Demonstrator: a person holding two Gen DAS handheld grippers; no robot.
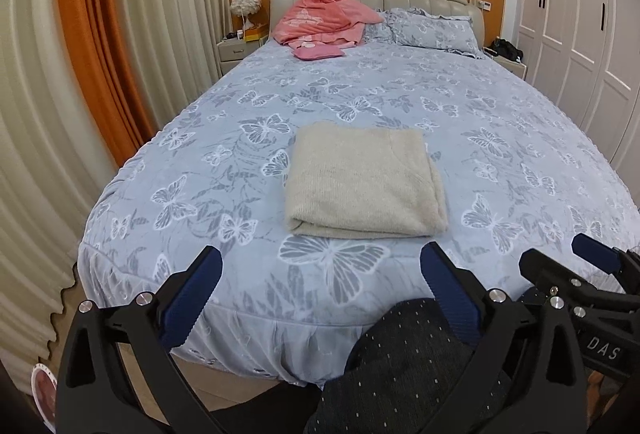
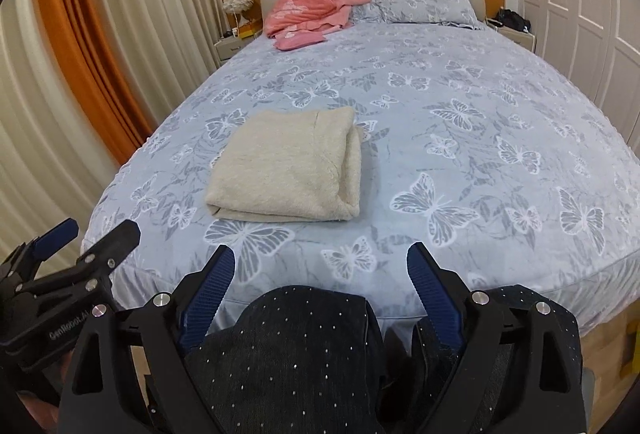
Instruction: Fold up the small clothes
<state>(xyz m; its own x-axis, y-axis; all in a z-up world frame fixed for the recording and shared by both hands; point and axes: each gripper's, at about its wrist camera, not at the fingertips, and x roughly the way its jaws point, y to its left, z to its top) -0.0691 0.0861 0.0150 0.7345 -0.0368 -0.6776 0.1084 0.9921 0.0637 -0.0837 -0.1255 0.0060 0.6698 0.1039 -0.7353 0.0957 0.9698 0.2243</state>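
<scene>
A cream knitted garment (image 1: 364, 181) lies folded into a neat rectangle on the blue butterfly bedspread (image 1: 460, 105), near the foot of the bed; it also shows in the right wrist view (image 2: 288, 165). My left gripper (image 1: 322, 266) is open and empty, held back from the bed's foot edge, in front of the garment. My right gripper (image 2: 320, 260) is open and empty, to the right of the garment and also short of it. Each gripper shows in the other's view, the right one (image 1: 560, 260) and the left one (image 2: 100, 238).
A pink garment pile (image 1: 324, 17) and a pillow (image 1: 432, 27) lie at the headboard. Nightstands (image 1: 234, 51) flank the bed. Curtains (image 1: 100, 33) hang at left, white wardrobes (image 1: 580, 13) stand at right. Dark dotted trousers (image 2: 288, 354) of the person fill the bottom.
</scene>
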